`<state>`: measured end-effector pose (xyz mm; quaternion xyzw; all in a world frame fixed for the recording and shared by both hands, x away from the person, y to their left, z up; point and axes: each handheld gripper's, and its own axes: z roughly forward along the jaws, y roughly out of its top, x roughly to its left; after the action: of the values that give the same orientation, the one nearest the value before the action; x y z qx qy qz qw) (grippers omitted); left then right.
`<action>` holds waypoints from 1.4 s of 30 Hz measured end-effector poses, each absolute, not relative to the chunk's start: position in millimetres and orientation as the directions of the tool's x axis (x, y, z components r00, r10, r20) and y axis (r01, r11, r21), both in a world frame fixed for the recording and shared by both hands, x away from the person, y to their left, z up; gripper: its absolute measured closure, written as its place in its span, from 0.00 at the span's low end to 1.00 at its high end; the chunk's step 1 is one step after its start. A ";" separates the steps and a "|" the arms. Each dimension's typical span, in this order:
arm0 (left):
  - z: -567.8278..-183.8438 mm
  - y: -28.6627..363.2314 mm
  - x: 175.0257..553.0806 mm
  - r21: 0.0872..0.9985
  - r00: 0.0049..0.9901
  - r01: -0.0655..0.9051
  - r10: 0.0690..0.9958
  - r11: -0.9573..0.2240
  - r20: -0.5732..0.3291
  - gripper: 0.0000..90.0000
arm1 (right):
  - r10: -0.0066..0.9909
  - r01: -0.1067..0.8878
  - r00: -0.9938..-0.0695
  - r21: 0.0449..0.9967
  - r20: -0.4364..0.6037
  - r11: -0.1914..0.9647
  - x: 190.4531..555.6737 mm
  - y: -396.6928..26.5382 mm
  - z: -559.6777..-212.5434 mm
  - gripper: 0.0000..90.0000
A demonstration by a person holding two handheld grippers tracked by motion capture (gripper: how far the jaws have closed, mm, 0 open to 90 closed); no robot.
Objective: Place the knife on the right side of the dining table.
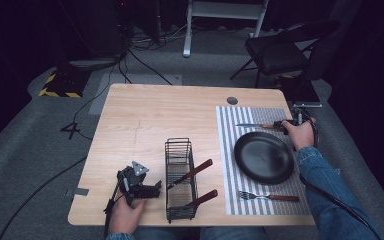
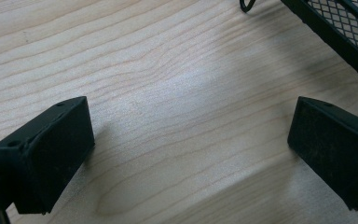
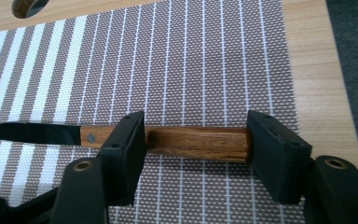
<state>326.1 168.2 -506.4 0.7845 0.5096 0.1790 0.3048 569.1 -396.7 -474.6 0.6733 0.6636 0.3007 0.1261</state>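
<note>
Two hand-held grippers are at work on the wooden bench (image 1: 145,115) as I run the rig from afar. My left hand-held gripper (image 1: 156,190) lies low on the near left part of the bench, my hand (image 1: 127,212) behind it. Seen along its own jaws, the left hand-held gripper (image 2: 186,149) stands wide open over bare wood with nothing between the pads. Just to its right sits a black wire basket (image 1: 181,179), whose mesh corner (image 2: 340,32) crosses the upper right of the left gripper view; whether a jaw touches it I cannot tell. Two utensils with reddish-brown handles (image 1: 197,171) (image 1: 204,198) lean out of the basket, away from that gripper.

My right hand-held gripper (image 1: 283,126) is at the far right of the bench, over a striped placemat (image 1: 227,165). In the right gripper view, the right hand-held gripper (image 3: 196,144) is partly open, and a knife (image 3: 121,137) lies flat on the placemat (image 3: 191,60) across the gap. Its wooden handle (image 3: 196,143) spans from one pad to the other, the right pad covering its butt end; I cannot tell whether the pads press on it. The dark blade (image 3: 32,133) runs out past the left pad. From above, the knife (image 1: 255,125) points left, away from this gripper.

A black plate (image 1: 263,157) rests on the placemat just nearer me than the right hand-held gripper. Beyond the plate, well apart from the gripper, a fork (image 1: 268,196) with a wooden handle lies along the mat's near edge. A round hole (image 1: 232,100) in the bench sits left of the gripper, just past the mat's far corner.
</note>
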 end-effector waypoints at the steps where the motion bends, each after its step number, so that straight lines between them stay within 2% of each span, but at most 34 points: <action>1: -506.4 168.2 326.1 0.661 0.417 0.690 0.909 -0.295 -0.030 0.00 | 0.970 0.817 -0.065 0.570 0.234 -0.083 568.9 -397.1 -474.2 0.46; 12: -506.4 168.2 326.1 0.660 0.417 0.690 0.908 -0.295 -0.030 0.00 | 0.970 0.797 -0.076 0.598 0.232 -0.081 563.6 -405.1 -459.1 0.47; 21: -506.4 168.2 326.1 0.660 0.417 0.690 0.908 -0.295 -0.030 0.00 | 0.961 0.759 -0.141 0.650 0.238 -0.049 553.3 -405.6 -429.8 0.47; 31: -506.4 168.2 326.1 0.660 0.417 0.691 0.908 -0.295 -0.030 0.00 | 0.929 0.688 -0.296 0.725 0.220 0.048 527.8 -398.2 -384.5 0.47; 42: -506.3 168.2 326.4 0.659 0.418 0.691 0.908 -0.296 -0.029 0.00 | 0.893 0.624 -0.404 0.773 0.198 0.111 490.2 -394.9 -353.4 0.47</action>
<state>326.4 168.2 -506.3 0.7850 0.5092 0.1786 0.3042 490.2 -394.9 -353.4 0.5213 0.7277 0.4153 0.1617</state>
